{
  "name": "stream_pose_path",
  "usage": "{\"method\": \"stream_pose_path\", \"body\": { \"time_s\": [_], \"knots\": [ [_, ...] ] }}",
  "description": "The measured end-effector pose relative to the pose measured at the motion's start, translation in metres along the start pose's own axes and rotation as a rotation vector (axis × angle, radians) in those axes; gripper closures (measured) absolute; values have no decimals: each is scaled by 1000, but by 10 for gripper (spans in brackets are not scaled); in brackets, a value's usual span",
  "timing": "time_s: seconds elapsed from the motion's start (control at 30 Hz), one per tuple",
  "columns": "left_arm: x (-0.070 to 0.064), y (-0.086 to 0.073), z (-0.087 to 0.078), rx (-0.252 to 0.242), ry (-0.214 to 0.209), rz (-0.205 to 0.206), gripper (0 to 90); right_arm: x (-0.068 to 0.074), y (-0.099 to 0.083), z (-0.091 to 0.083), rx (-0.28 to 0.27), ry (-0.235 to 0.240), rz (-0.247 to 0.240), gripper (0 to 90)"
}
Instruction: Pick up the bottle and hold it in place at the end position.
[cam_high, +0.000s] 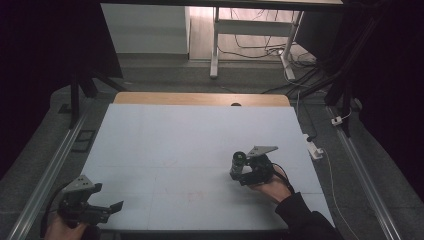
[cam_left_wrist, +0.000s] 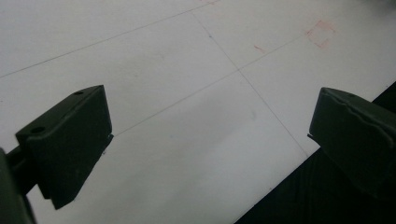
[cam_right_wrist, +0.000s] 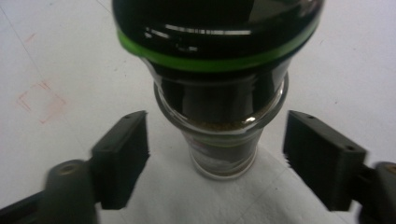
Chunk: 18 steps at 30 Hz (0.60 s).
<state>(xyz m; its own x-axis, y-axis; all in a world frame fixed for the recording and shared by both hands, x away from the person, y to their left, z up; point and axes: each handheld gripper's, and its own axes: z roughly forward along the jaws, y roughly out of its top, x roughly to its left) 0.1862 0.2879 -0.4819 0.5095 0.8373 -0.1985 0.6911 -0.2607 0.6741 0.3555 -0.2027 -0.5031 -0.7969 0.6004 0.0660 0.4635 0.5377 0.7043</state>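
A small glass spice jar (cam_high: 238, 161) with a black cap and a green ring stands upright on the white table (cam_high: 190, 135), right of centre. My right gripper (cam_high: 240, 170) sits at the jar from the right, held by a hand in a dark sleeve. In the right gripper view the jar (cam_right_wrist: 219, 70) stands between the two jaws with brown contents showing in the glass. That right gripper (cam_right_wrist: 215, 140) is open, with a gap on each side of the jar. My left gripper (cam_high: 107, 197) is open over the table's front left corner, and the left gripper (cam_left_wrist: 212, 112) holds nothing.
A faint red square (cam_right_wrist: 41, 101) is drawn on the table left of the jar, and the same red square (cam_left_wrist: 321, 32) lies ahead of the left jaws. The table's front edge (cam_left_wrist: 299, 186) is close. A white adapter (cam_high: 315, 150) and cables lie off the right edge.
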Motion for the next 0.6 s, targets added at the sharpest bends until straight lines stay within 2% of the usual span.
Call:
{"method": "stream_pose_path", "body": {
  "time_s": [0.23, 0.3, 0.47, 0.6],
  "knots": [
    [0, 0, 0, 1, 0, -1, 6, 1, 2, 1, 0, 1, -65, 457],
    [0, 0, 0, 1, 0, 0, 5, 1, 2, 1, 0, -12, -80, 515],
    [0, 0, 0, 2, 0, -1, 6, 3, 2, 0, 2, -33, -110, 525],
    [0, 0, 0, 3, 2, -2, 6, 3, 3, 0, 12, -38, -108, 528]
  ]
}}
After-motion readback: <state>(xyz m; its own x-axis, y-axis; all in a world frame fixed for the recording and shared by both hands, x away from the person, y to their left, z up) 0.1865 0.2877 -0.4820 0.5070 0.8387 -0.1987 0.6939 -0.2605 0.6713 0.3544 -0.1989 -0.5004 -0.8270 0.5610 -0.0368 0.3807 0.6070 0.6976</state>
